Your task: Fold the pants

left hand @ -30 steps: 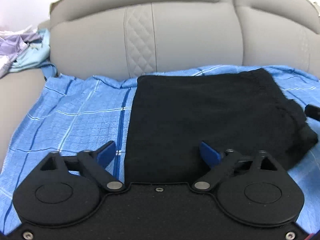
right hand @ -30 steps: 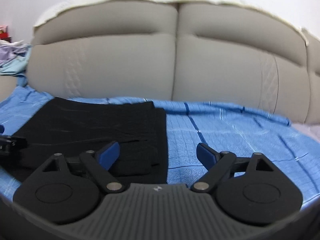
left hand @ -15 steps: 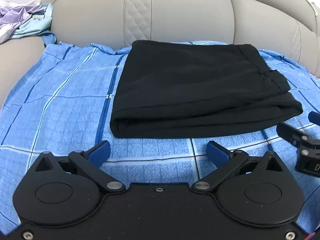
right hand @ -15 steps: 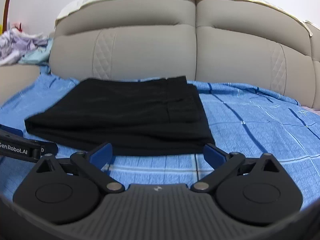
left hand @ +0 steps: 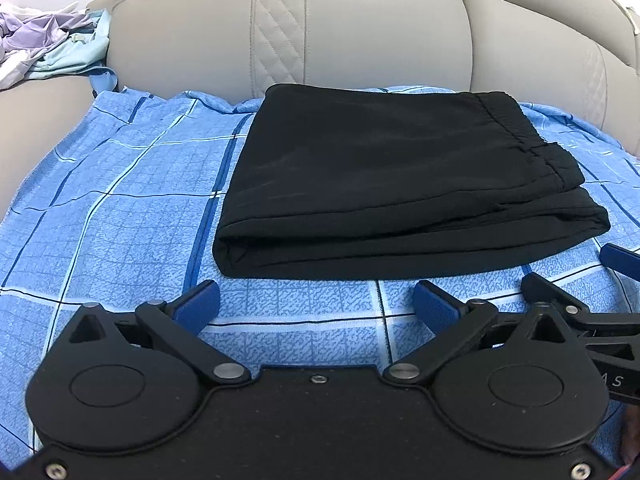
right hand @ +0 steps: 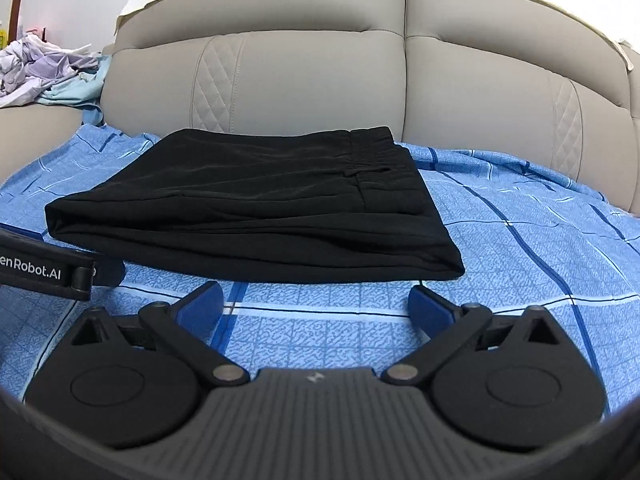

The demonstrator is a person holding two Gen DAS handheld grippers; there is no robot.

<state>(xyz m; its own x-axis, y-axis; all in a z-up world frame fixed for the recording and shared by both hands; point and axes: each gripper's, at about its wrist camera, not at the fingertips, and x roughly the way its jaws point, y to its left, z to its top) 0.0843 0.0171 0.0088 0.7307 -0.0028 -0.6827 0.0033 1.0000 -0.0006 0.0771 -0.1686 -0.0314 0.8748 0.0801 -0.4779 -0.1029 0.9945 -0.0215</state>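
Note:
Black pants [left hand: 392,184] lie folded into a flat rectangle on a blue checked sheet [left hand: 120,208], the elastic waistband toward the right. My left gripper [left hand: 316,304] stands open just short of their near edge, nothing between its blue pads. In the right wrist view the same pants [right hand: 256,204] lie ahead, and my right gripper [right hand: 316,304] is open and apart from their near fold. The right gripper's fingers [left hand: 616,260] show at the right edge of the left wrist view. The left gripper's arm [right hand: 48,268] shows at the left of the right wrist view.
A beige padded sofa back [left hand: 360,28] rises directly behind the pants. A heap of pale clothes [left hand: 44,48] lies on the armrest at the far left. The blue sheet [right hand: 520,248] spreads wide to the right of the pants.
Both grippers have drawn back from the pants toward me, and their jaws have spread a little wider. A second ago their pads reached over the pants' near edge; now the pants lie free.

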